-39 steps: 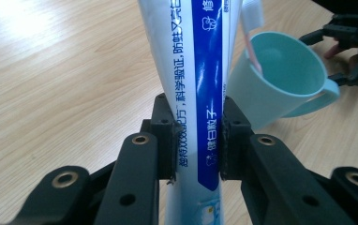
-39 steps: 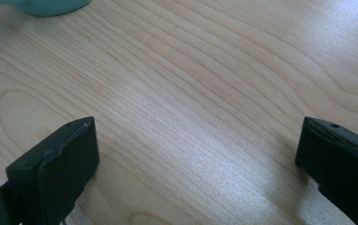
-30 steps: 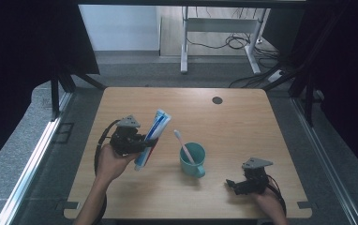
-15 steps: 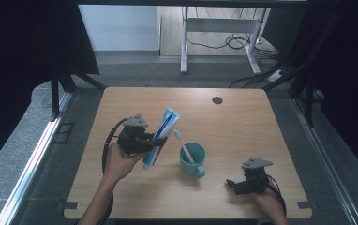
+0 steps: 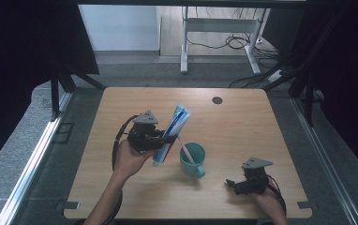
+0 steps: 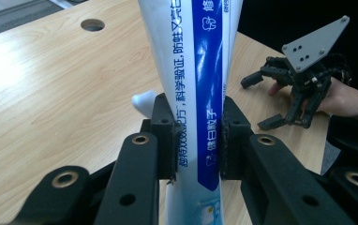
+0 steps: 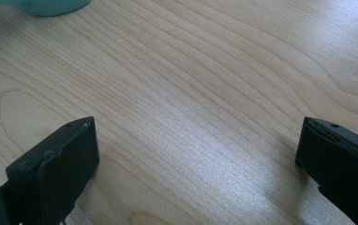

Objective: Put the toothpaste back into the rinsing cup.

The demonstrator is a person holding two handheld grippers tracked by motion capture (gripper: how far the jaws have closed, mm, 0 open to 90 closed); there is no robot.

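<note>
High view: the left gripper (image 5: pixel 167 139) holds a toothpaste tube (image 5: pixel 171 133) between its fingers beside a teal cup (image 5: pixel 192 160) (toothbrush (image 5: pixel 185 151) inside). The right gripper (image 5: pixel 237 183) rests wide open on the tabletop (image 5: pixel 242 122). Likely next: lowering the tube into the cup.

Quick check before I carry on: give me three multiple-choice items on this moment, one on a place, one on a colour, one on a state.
1. Where does the toothbrush stand?
A. In the cup
B. Flat on the table
C. On the floor

2. What colour is the cup?
A. Red
B. Teal
C. Yellow

3. How is the left gripper?
A. Open over the cup
B. Shut on the toothpaste tube
C. Lying on the table

Answers: 1 A, the brush leans out of the cup's mouth. 2 B, its wall is teal in the high view. 3 B, both fingers press the tube's sides in the left gripper view.
</note>
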